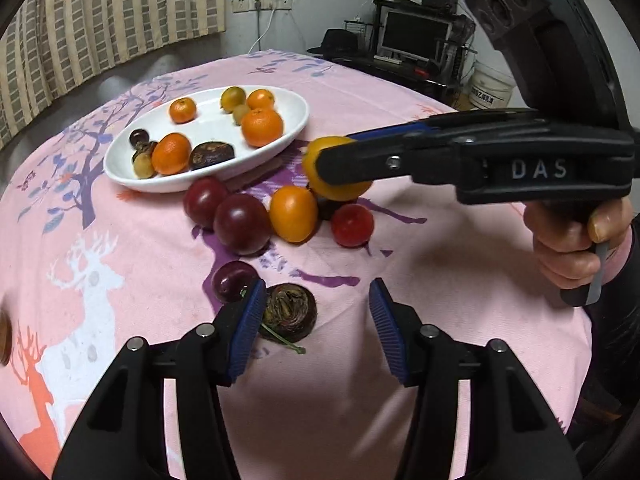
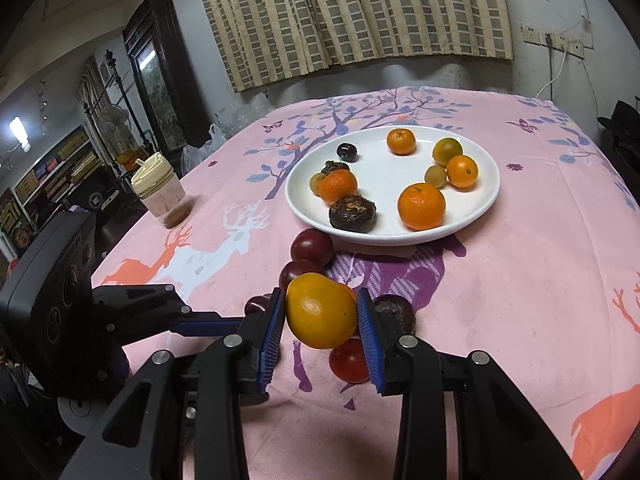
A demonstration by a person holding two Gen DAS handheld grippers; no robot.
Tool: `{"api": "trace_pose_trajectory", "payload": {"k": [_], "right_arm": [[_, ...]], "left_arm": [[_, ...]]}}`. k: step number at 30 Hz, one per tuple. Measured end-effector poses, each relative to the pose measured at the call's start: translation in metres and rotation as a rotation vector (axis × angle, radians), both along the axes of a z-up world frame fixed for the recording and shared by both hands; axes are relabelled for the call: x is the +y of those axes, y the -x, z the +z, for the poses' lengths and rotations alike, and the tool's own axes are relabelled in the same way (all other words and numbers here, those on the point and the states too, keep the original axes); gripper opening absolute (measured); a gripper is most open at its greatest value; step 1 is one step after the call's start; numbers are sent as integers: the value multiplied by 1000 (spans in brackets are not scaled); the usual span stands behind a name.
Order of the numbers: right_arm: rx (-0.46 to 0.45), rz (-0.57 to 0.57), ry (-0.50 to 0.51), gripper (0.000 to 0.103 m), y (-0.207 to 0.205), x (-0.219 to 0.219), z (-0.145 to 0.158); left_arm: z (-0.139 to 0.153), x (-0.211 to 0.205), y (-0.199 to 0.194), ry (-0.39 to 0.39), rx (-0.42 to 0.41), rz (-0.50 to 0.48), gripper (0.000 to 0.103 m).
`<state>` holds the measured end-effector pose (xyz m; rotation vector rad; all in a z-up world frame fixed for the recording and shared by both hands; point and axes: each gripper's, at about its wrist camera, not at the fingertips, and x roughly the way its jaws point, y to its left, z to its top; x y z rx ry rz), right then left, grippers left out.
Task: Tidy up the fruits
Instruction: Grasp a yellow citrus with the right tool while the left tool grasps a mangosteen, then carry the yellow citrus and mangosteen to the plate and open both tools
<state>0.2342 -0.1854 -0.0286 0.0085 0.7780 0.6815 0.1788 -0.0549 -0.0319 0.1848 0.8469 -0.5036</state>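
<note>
Yellow-orange fruit (image 2: 321,311) hanging clamped between right gripper (image 2: 322,334) pads, above the loose plums (image 1: 241,224), short of the white plate (image 2: 486,200); left gripper (image 1: 316,330) gaping wide, holding nothing.

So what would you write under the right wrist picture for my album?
Right gripper lifts a yellow-orange round fruit toward the white oval plate.

One plate (image 2: 384,184) carries four tangerines (image 2: 421,206), one greenish citrus (image 2: 447,150), two olive fruits (image 2: 435,176), one cherry (image 2: 346,151) and two chestnuts (image 2: 352,214). The counter (image 1: 440,280) bears two plums (image 1: 241,224), one purple fruit (image 1: 234,280), one red fruit (image 1: 352,225), one orange fruit (image 1: 293,213), two dark brown ones (image 1: 289,312) and one cup (image 2: 162,196). One yellow fruit (image 2: 320,312) sits in the right claw (image 2: 322,328); the left claw (image 1: 316,320) makes two.
</note>
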Motion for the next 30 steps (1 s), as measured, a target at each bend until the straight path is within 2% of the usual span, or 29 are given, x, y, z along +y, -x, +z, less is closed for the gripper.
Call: {"api": "trace_pose_trajectory", "payload": {"k": [3,7,10,13,25,30], "right_arm": [[-4,-1,19,37,2,2,-1],[-7,8,20,37,4,3,-1],[-9,11,17,37,4,3,0],[-8,13,20,37,5,3,0],[-11,10,28,37,5,4,-1],[-14,-3,-6,37,3,-1,0]], "left_arm": [[-7,6,-4,-52,17,47,54],[-17,16,-15,-37,108,75,53],[-17,16,-13,-41,95,78,50],[-17,18,-14,-26,92,68,38],[-17,9,-15,-30,71,46,37],[1,18,-10,54,28,54,37]]}}
